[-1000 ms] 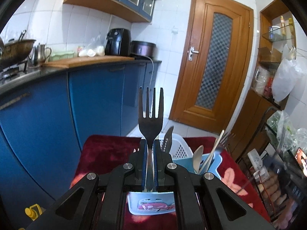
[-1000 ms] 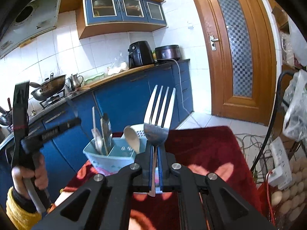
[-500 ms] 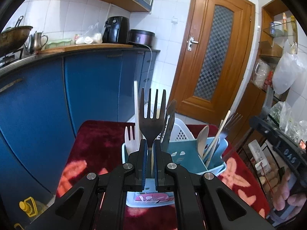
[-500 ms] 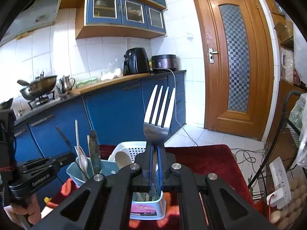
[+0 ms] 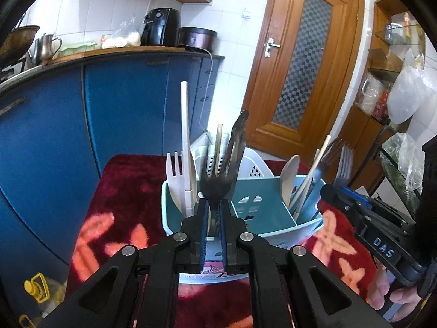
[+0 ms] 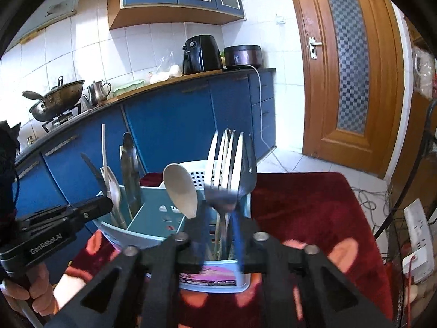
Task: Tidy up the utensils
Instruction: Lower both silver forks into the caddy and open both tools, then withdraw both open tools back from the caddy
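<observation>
Teal caddy (image 5: 273, 191) holds forks and spoons; left gripper (image 5: 213, 213) pinches a fork (image 5: 218, 183), right gripper (image 6: 220, 232) parted.

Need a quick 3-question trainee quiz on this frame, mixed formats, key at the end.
1. True or false: the left gripper is clamped on a dark metal fork.
2. The white plastic fork stands in: A) the blue caddy; B) the white basket; C) flat on the red cloth.
3. Fill in: the right gripper has its jaws ___ on either side of the silver fork, whose handle reaches down into the caddy.

Key: 1 true; 2 A; 3 open.
</observation>
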Motion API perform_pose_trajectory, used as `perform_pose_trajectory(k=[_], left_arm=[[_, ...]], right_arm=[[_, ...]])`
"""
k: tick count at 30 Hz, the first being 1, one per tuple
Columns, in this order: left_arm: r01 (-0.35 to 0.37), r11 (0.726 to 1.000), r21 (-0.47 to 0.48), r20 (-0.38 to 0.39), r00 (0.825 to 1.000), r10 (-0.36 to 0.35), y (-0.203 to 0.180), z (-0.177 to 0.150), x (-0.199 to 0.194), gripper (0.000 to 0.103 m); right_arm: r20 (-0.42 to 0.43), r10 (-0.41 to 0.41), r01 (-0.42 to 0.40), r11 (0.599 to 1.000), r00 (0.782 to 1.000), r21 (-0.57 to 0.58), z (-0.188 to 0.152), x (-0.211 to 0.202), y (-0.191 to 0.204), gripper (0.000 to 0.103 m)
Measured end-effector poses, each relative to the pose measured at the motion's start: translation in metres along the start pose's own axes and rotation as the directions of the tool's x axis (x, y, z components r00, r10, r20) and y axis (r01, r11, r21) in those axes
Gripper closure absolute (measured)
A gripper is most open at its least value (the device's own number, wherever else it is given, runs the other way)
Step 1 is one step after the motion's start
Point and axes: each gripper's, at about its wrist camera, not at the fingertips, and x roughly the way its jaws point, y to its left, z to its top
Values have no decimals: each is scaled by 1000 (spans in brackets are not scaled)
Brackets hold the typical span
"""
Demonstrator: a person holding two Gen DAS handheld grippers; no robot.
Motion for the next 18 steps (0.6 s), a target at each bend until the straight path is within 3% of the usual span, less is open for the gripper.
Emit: perform_pose_trajectory(k=[4, 6, 18], left_arm=[[4, 1000, 12, 9, 1000, -4, -3, 4, -9, 81], [8, 1000, 19, 25, 1000, -9, -5, 6, -18, 71], [1, 1000, 19, 54, 999, -2, -10, -5, -66, 67]], right_arm=[[31, 19, -20, 1000, 999, 17, 4, -14, -1, 68], [47, 24, -25, 999, 999, 20, 7, -19, 1, 67], [72, 57, -58, 998, 996, 22, -1, -71, 12, 67]])
